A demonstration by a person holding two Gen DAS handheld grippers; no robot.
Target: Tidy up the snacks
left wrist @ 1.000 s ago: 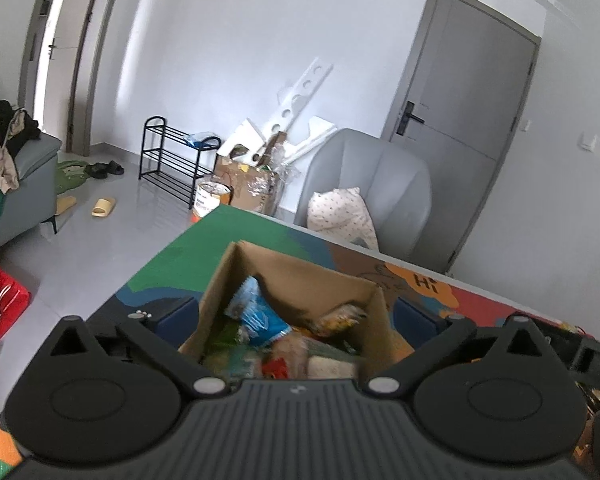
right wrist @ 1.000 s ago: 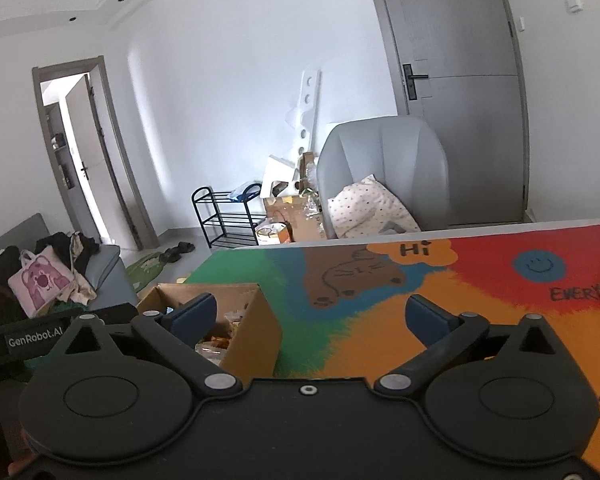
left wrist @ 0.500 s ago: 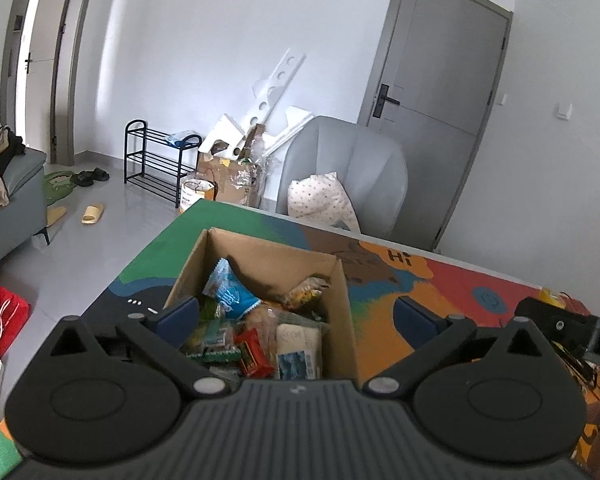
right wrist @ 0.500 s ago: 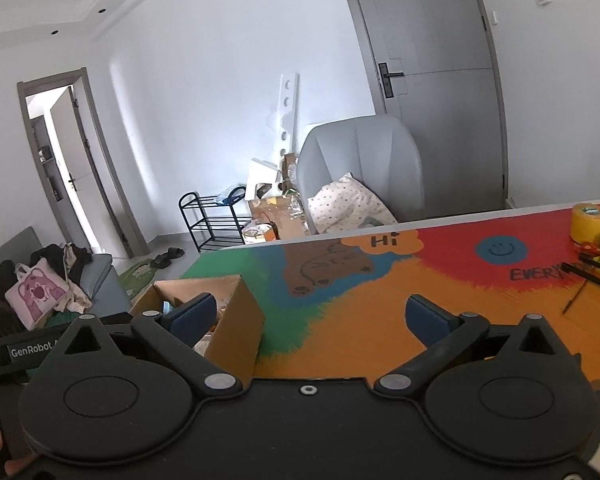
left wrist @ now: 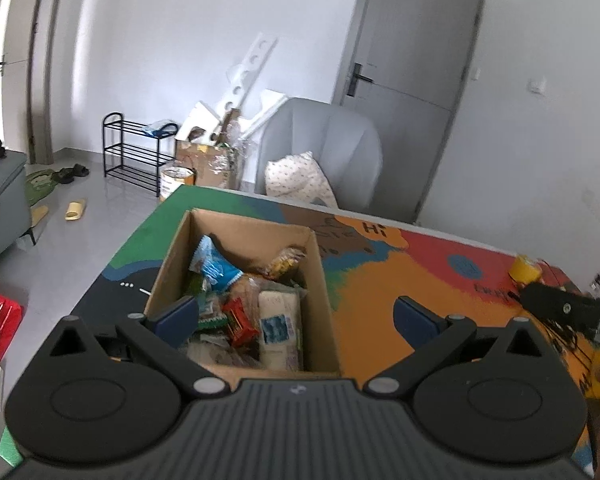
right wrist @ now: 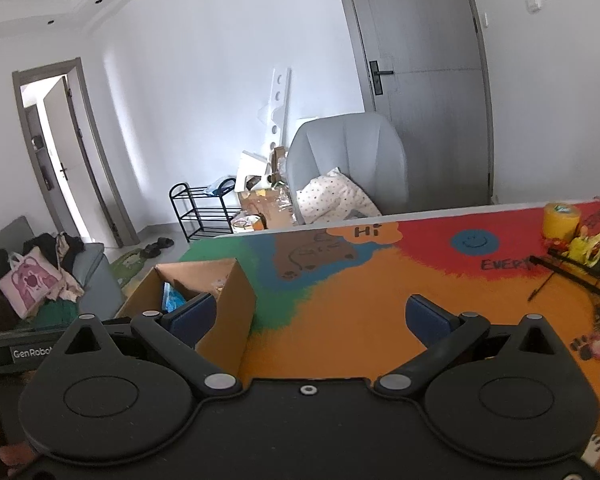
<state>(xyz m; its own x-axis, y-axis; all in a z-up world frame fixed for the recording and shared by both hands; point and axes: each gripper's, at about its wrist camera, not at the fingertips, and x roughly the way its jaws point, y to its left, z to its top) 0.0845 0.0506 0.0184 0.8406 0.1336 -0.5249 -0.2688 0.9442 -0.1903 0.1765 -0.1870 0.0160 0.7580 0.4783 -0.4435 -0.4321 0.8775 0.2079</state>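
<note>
An open cardboard box [left wrist: 324, 280] sits near the left end of the colourful table [left wrist: 380, 288]. Inside lie several snack packets: a blue bag [left wrist: 214, 268], a red wrapper [left wrist: 240, 322], a white pack with a blue label [left wrist: 278, 322] and a yellow bag [left wrist: 284, 262]. My left gripper [left wrist: 296, 316] hovers open above the box's near end, holding nothing. In the right wrist view the same box [right wrist: 228, 316] stands at the left. My right gripper [right wrist: 312, 320] is open over the orange part of the table [right wrist: 340, 300], empty.
A yellow tape roll [right wrist: 561, 220], yellow items [right wrist: 588, 244] and black sticks [right wrist: 568, 268] clutter the table's right end. A grey armchair [left wrist: 324, 152] with a spotted cushion stands behind the table. A black shoe rack [left wrist: 132, 152] and cartons are by the wall.
Both views have swung to the right and the left camera has pulled back, showing more of the box's inside and the table's right end. Both grippers stay open.
</note>
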